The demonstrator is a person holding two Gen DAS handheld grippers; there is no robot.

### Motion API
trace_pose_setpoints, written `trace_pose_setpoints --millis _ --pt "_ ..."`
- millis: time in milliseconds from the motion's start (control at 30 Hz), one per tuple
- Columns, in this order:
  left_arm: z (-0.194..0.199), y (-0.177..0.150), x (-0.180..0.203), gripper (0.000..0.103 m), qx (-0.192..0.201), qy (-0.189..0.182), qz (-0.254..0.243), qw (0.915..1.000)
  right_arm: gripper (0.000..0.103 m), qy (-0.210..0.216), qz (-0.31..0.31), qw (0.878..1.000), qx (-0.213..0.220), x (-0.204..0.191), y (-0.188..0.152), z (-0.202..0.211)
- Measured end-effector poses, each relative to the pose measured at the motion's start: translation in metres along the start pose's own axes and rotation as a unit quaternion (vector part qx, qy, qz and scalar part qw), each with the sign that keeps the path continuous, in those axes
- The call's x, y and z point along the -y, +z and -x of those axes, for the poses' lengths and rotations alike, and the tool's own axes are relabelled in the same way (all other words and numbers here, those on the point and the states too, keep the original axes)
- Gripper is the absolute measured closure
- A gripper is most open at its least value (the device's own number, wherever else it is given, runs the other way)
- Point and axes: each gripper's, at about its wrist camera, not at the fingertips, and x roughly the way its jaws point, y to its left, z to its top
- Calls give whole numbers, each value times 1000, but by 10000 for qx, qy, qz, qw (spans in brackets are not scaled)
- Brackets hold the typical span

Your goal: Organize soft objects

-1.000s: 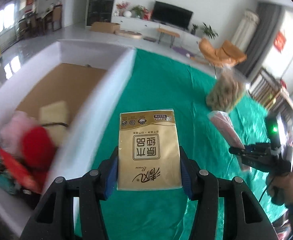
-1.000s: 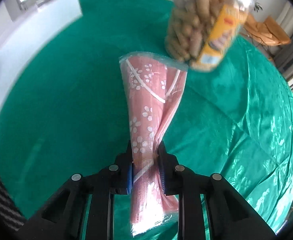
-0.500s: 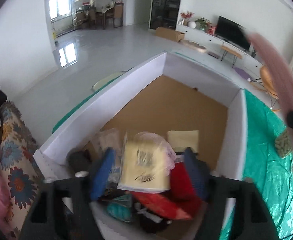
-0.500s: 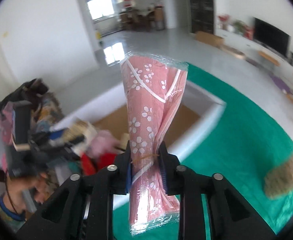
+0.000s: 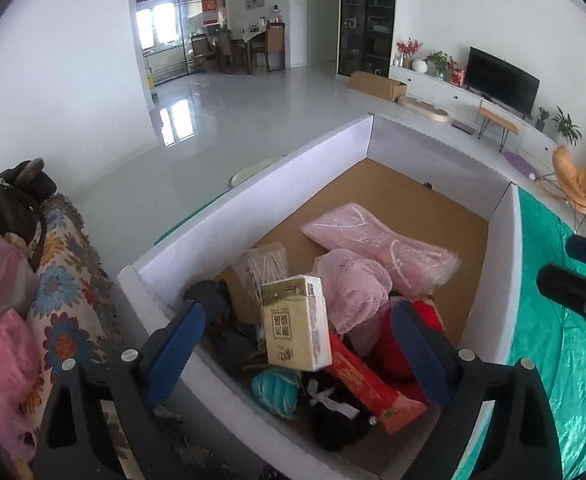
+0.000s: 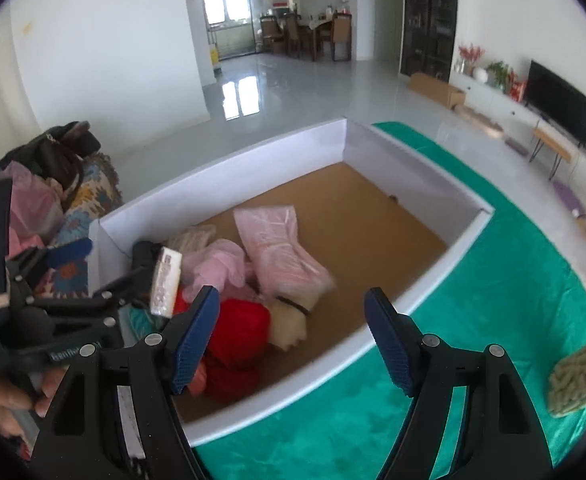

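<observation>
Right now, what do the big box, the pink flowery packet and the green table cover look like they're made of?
The box looks like cardboard: white matte walls, plain brown floor, a wavy cut edge. The pink flowery packet seems to be soft tissue or cloth sealed in clear glossy plastic film, which crinkles and glints. The green table cover is probably a shiny, satin-like fabric or plastic sheet, showing creases and bright highlights.
</observation>
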Motion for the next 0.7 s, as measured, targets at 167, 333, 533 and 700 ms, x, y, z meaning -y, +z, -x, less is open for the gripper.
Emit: trace_pose_setpoints --millis 167,333,533,700 --pt "21 -4 8 9 193 168 77 9996 25 -26 -27 10000 64 0 -6 14" --pt "36 -8 11 9 281 191 58 9994 25 -32 -52 9999 89 1 -9 24" --pt "40 -10 10 9 188 343 52 9992 25 -67 -32 9999 104 -2 -8 28" --pt "38 -11 10 9 120 339 42 9993 25 -49 -46 9999 80 -5 -6 25"
